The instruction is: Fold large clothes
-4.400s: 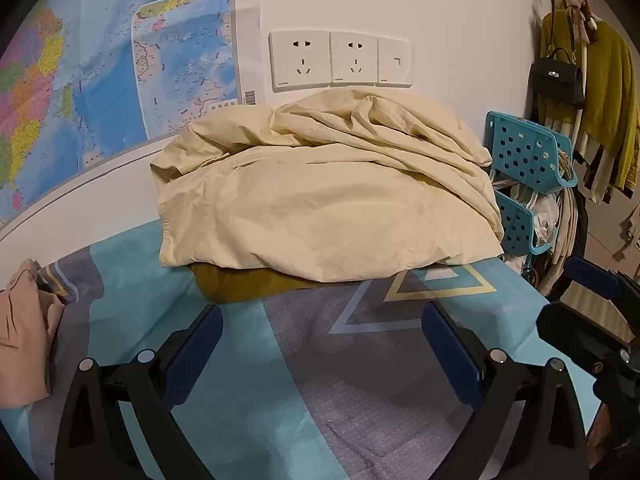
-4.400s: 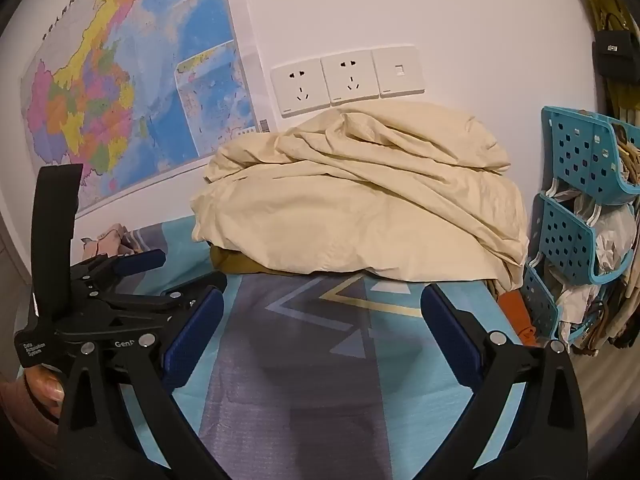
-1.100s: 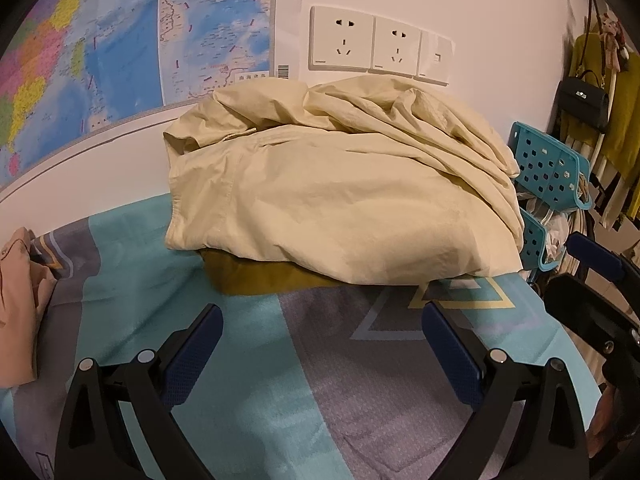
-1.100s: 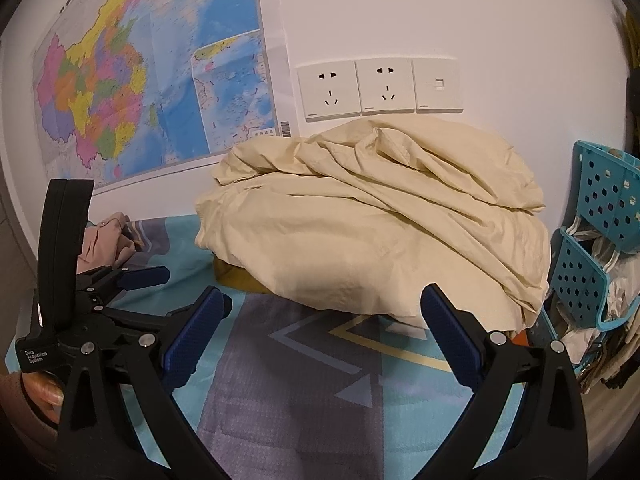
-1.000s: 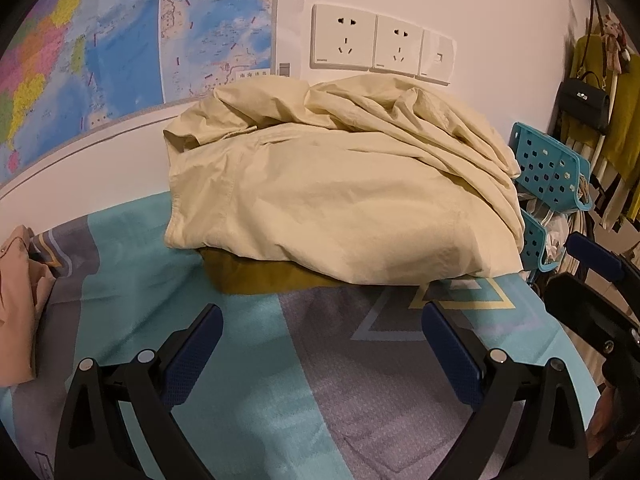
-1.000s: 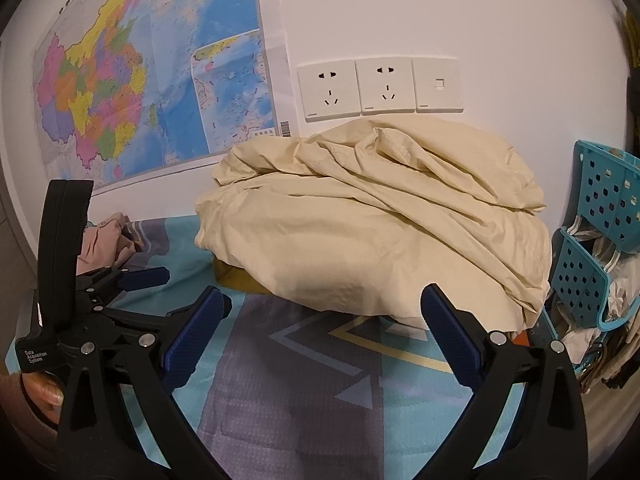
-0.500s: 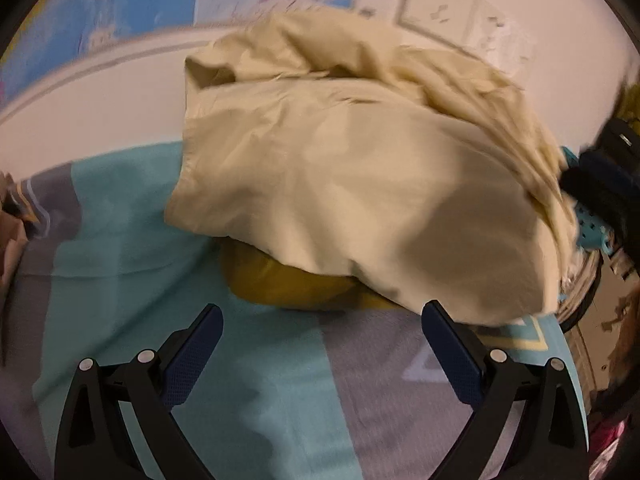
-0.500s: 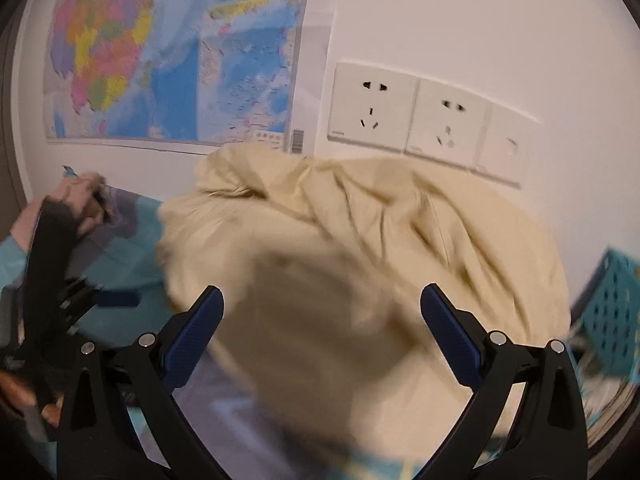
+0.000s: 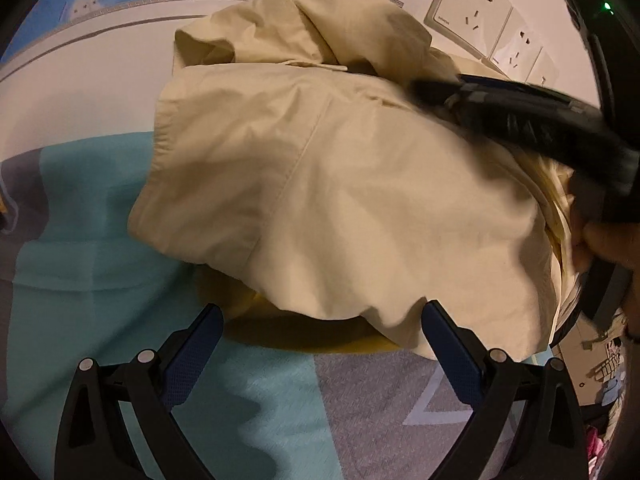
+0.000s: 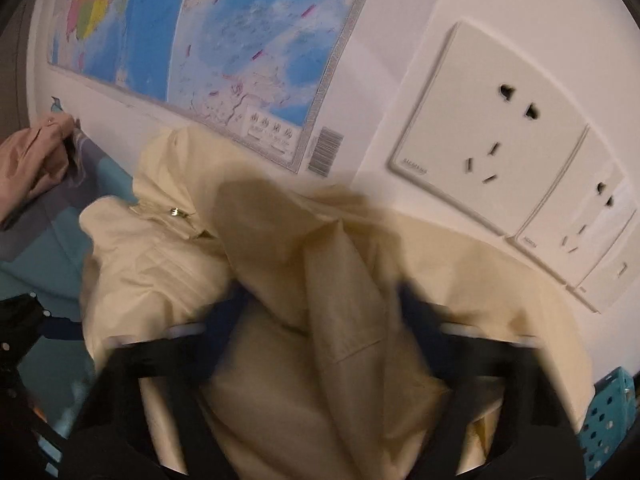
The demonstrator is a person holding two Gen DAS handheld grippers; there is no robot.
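left wrist view: coat (image 9: pixel 344 184), cream and crumpled, lies heaped against the wall on a bed (image 9: pixel 92 264) with a teal and grey cover, over a mustard garment (image 9: pixel 304 332). left gripper (image 9: pixel 320 344) hovers wide open and empty at the heap's near hem; right gripper (image 9: pixel 500 112) reaches over its top.

right wrist view: right gripper (image 10: pixel 324 312), blurred, is closing with a raised fold of coat (image 10: pixel 320 280) between its jaws, below the sockets (image 10: pixel 492 128) and map (image 10: pixel 224 40). this looks like the opening grab; next, the left must catch the hem so the coat can be lifted and spread.
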